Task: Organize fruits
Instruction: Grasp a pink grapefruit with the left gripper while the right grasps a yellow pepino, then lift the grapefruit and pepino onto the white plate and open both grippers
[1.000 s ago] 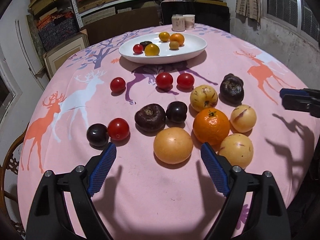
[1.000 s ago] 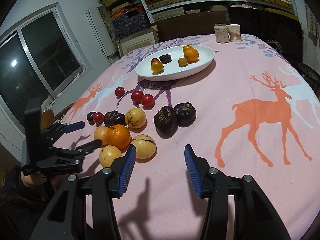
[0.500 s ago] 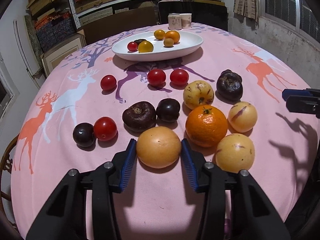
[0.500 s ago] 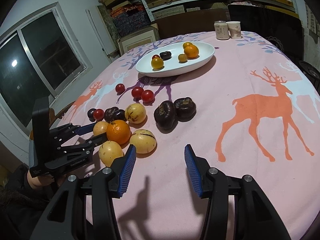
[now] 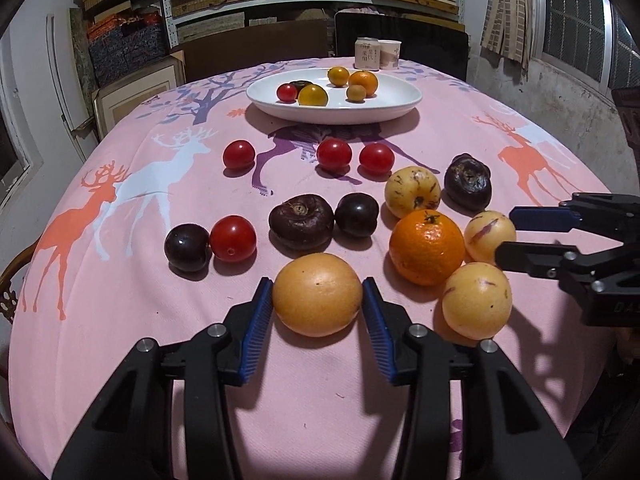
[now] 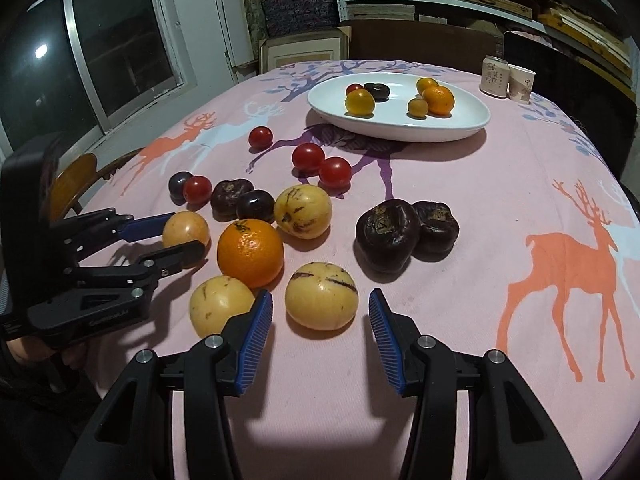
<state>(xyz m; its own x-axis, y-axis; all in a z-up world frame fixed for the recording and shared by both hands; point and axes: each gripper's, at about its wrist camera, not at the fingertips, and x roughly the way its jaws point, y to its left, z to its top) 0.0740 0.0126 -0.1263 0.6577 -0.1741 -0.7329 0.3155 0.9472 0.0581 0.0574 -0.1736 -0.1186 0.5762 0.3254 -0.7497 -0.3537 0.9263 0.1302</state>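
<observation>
My left gripper [image 5: 318,310] is shut on a pale orange round fruit [image 5: 318,294] at the near edge of the fruit cluster; both blue pads touch its sides. The right wrist view shows that left gripper [image 6: 184,236] on the same fruit [image 6: 186,230]. My right gripper [image 6: 320,304] stands open, with a yellow purple-streaked fruit [image 6: 320,296] just ahead between its fingertips and a gap on each side. From the left wrist view, the right gripper [image 5: 507,236] reaches in beside that fruit [image 5: 489,236]. A white oval plate [image 5: 400,104] at the far side holds several small fruits.
An orange [image 5: 426,246], two more yellow fruits [image 5: 476,306] [image 5: 412,192], dark purple fruits [image 6: 386,236], dark plums and red tomatoes [image 5: 334,155] lie on the pink deer-print cloth. A can [image 6: 494,76] and paper cup [image 6: 522,84] stand behind the plate. A wooden chair [image 6: 74,186] is at the left edge.
The left jaws have closed from wide open onto the pale orange fruit. The right gripper has moved left toward the cluster and rolled, so the streaked yellow fruit now sits between its fingertips.
</observation>
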